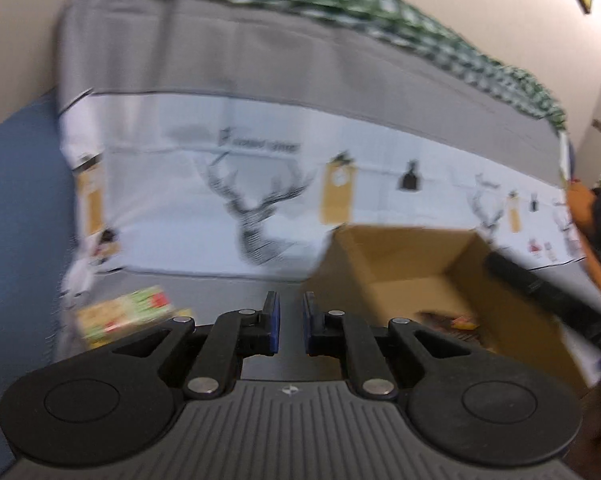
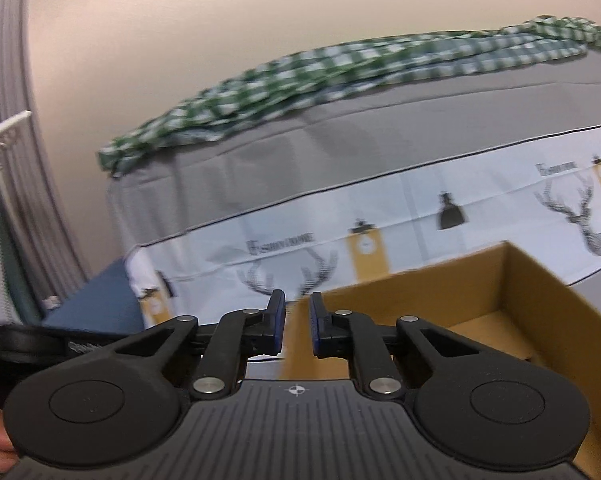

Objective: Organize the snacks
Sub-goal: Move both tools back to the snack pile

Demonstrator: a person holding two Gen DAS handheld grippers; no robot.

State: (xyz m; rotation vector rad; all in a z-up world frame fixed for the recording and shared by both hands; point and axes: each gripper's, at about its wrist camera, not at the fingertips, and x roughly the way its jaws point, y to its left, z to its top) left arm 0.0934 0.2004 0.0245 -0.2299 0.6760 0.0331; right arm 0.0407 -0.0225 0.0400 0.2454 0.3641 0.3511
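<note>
On a grey-covered bench, a green-and-yellow snack packet [image 1: 124, 314] lies blurred at the left, well apart from the open cardboard box [image 1: 416, 272] where another small snack [image 1: 462, 322] rests on the floor; the packet looks light, crinkly and slippery, best pinched across a flat edge. Left claw [image 1: 290, 326] hovers between packet and box, jaws nearly together and empty; right claw [image 2: 296, 326], above the box's near wall, is drawn in and holds nothing. Beyond lie a deer-print cloth [image 1: 260, 184] and a green checked cloth [image 2: 340, 68]; the box wall could obstruct a low approach
</note>
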